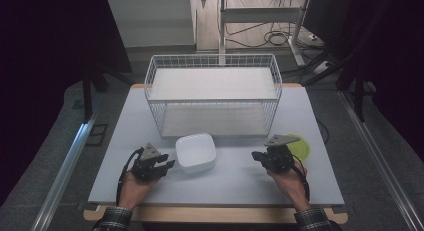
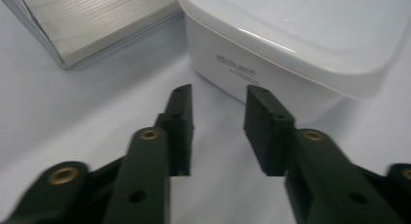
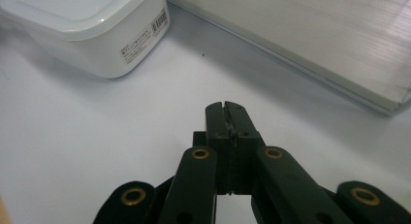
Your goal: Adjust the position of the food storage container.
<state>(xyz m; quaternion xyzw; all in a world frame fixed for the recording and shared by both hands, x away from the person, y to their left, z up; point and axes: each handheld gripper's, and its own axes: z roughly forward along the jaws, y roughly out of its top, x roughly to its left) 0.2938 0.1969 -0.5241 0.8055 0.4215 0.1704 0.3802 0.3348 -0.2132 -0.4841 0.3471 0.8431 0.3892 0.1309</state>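
Both forearms come in low over the near edge of the bench (image 1: 235,183): the left hand-held gripper (image 1: 167,166) lies nearly level, aimed at the near left side of the white lidded container (image 1: 196,151) with its jaws spread and nothing between them, while the right hand-held gripper (image 1: 257,156) points leftward toward the same container, jaws pressed together on nothing. The container sits upright, lid on, at the bench's middle just in front of the wire basket (image 1: 214,98); it is roughly square, so no long axis shows. A green disc (image 1: 301,147) lies behind the right hand.
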